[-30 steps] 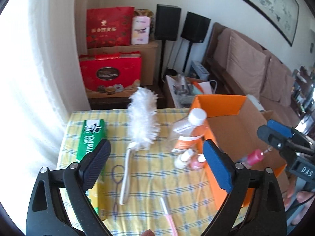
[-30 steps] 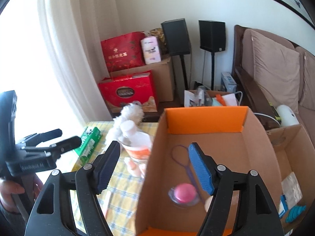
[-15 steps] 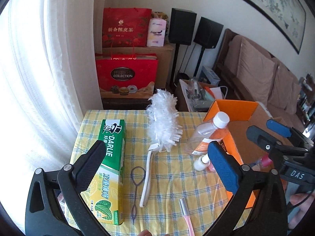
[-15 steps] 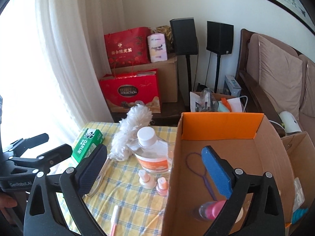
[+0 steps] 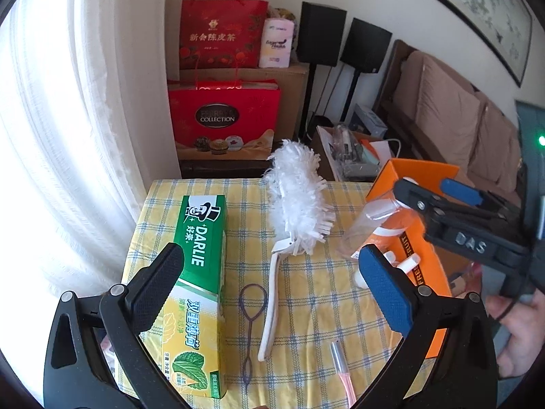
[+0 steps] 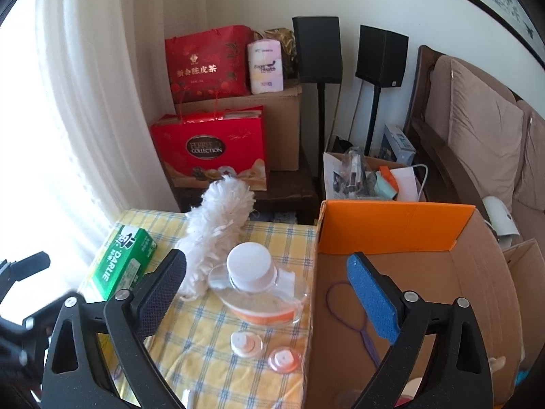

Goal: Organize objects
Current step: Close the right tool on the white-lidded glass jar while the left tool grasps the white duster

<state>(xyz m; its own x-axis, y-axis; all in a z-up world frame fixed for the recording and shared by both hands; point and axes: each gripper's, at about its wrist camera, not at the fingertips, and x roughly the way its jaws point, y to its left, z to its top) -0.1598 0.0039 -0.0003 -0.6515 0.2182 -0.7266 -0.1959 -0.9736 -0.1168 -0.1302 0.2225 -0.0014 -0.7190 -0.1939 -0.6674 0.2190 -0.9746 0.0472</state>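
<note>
On the yellow checked tablecloth point(image 5: 306, 293) lie a green Darlie toothpaste box point(image 5: 199, 283), a white fluffy duster point(image 5: 296, 201), a purple hair loop tool point(image 5: 251, 310) and a pink tube point(image 5: 342, 364). A clear bottle with a white cap point(image 6: 250, 272) and two small bottles point(image 6: 243, 342) stand beside the orange-flapped cardboard box point(image 6: 391, 228), which holds another purple loop point(image 6: 344, 303). My left gripper point(image 5: 272, 286) is open and empty above the table. My right gripper point(image 6: 267, 293) is open and empty, above the bottle and the box's left wall.
Red gift bags point(image 5: 221, 119), cardboard cartons and two black speakers point(image 5: 320, 34) stand behind the table. A white curtain point(image 5: 68, 136) hangs at the left. A brown sofa point(image 6: 477, 143) is at the right. An open carton of clutter point(image 6: 368, 177) sits on the floor.
Both grippers have pulled back and to the left. The right gripper has come out from over the box interior to above the bottle and the box's left wall. Both stay open.
</note>
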